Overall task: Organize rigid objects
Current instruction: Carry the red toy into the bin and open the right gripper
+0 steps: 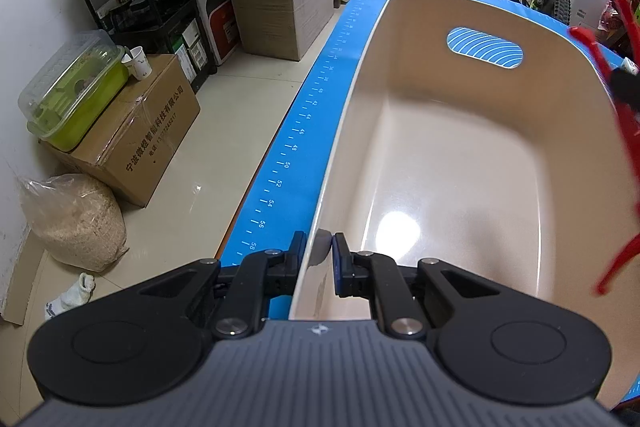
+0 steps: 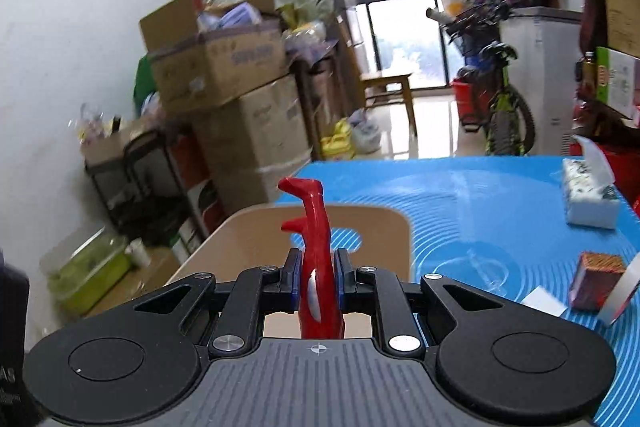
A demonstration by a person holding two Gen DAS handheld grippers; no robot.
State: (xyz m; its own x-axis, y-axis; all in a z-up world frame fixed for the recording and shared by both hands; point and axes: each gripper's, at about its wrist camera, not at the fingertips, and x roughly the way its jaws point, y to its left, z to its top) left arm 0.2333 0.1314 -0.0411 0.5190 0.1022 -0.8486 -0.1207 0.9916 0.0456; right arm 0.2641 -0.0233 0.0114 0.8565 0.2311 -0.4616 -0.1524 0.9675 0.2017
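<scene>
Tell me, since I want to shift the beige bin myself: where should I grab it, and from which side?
Take the beige bin by its thin upright rim, coming from above so one finger goes inside and one outside. The left tool already straddles the near wall that way. The oval handle cutout in the far wall is another likely hold. The right tool is busy clamping the red object.

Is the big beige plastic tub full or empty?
Empty, as far as shown: the beige plastic tub shows only its bare, shiny floor; the near corner is hidden.
</scene>
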